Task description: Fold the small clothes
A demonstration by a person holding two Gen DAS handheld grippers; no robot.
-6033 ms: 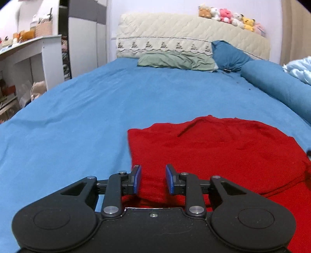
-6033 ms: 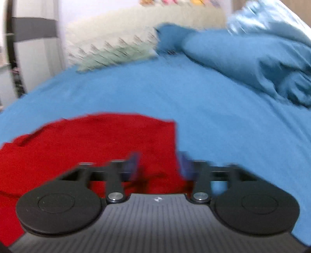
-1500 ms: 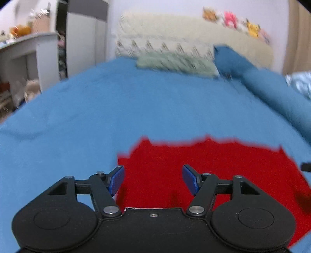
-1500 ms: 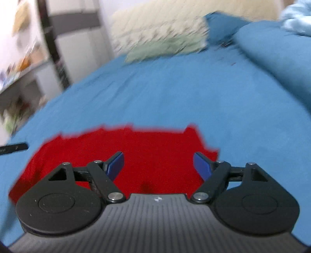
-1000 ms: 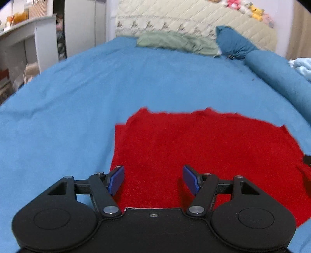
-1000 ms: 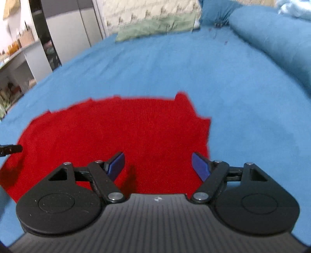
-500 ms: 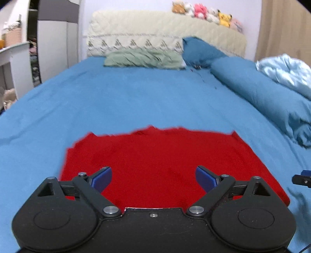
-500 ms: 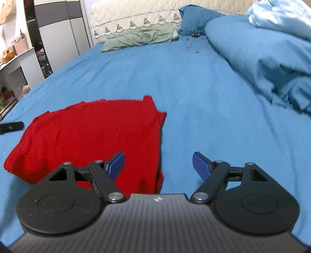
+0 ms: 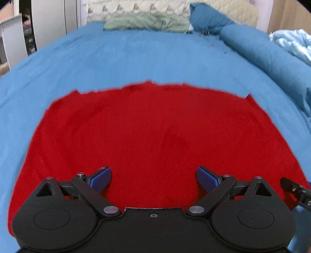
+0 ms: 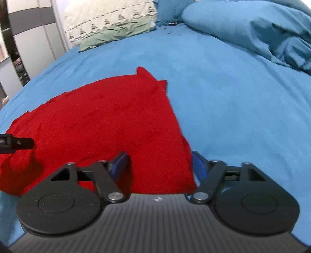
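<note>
— So, what's under me? Biggest thing first.

— I see the bed (image 9: 136,58), covered in a blue sheet, filling both views. A rolled blue duvet (image 9: 262,52) runs along its right side, and a green pillow (image 9: 145,23) lies at the head against the cream headboard (image 10: 108,13).

— And the garment?

— The red garment (image 9: 151,132) lies spread flat on the sheet in the near half of the bed. From my left wrist it fills the middle of the view; from the right wrist I see its right edge running toward me.

— My claws?

— My left gripper (image 9: 154,177) hangs over the near part of the cloth, jaws spread wide, holding nothing. My right gripper (image 10: 159,165) sits at the garment's near right corner, jaws also apart and empty, one blue pad over red cloth, the other over the sheet just beside the edge.
</note>
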